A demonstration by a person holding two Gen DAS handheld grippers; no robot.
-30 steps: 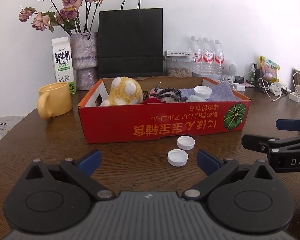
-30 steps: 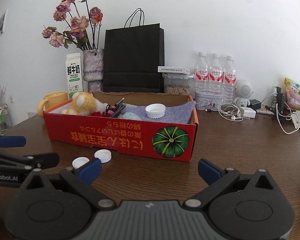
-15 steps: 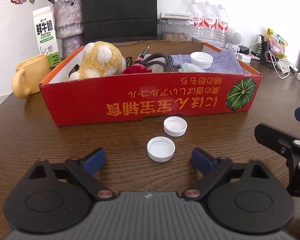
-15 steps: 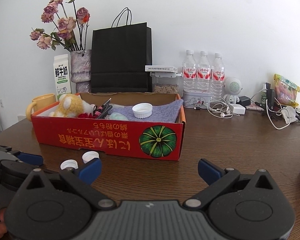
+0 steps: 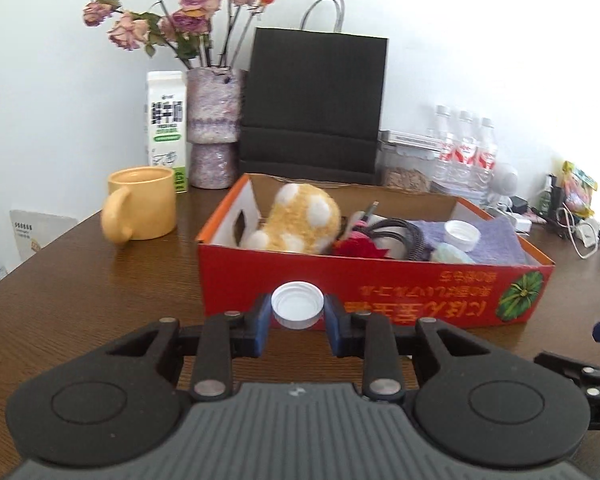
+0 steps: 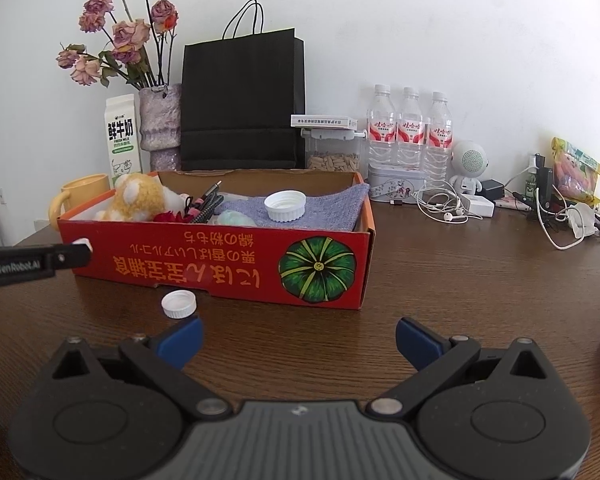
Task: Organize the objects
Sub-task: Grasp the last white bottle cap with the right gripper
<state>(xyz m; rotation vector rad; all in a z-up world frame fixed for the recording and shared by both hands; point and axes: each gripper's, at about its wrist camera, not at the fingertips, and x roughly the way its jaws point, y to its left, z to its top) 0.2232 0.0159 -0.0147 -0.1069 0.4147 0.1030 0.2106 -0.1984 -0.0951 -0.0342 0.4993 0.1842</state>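
One white bottle cap sits pinched between the blue pads of our left gripper, open side toward the camera, raised in front of the near wall of the red cardboard box. Its rim looks about level with the top of that wall, so we judge the coming move turns on clearance: the box lies straight ahead of the fingers, and the cap must rise a little and go forward over the wall before release.

A second white cap lies open side down on the wooden table, just in front of the box wall. It is ahead and left of our right gripper, near its left finger, and nothing stands between them. That gripper's jaws stand wide apart and hold nothing, so we judge it the nearer tool for this cap.

Inside the box, a larger white lid rests on a purple cloth at the right end. The plush toy, dark cables and a red item fill the left and middle, so the cloth looks the flattest landing spot.

Behind the box stand a yellow mug, milk carton, vase of dried roses, black paper bag and water bottles, all well clear of the path.
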